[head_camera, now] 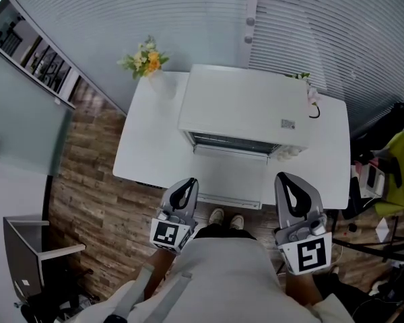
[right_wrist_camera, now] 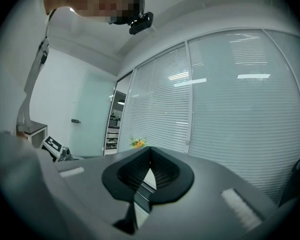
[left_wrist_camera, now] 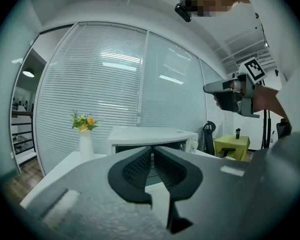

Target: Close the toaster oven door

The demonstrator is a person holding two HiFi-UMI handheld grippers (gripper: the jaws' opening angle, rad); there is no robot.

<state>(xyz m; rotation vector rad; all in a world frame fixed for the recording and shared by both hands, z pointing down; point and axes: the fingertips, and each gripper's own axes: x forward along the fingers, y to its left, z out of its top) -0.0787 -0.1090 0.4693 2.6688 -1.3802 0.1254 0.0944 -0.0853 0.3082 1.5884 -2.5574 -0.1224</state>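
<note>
Toaster oven sits centre frame on the white table, its door dropped flat toward the bottom edge and wide open. Left gripper hovers lower left of the door, jaws a sliver apart, empty. Right gripper is at lower right, jaws pressed together on nothing.

From your head view, the oven's top hides nearly all of its cavity, and the label on it is too small to read. Your hands sit hidden under the left tool and right tool. In the left gripper view, the tool's body covers most of the oven's door. In the right gripper view, only an unreadable sliver shows between the jaws.
</note>
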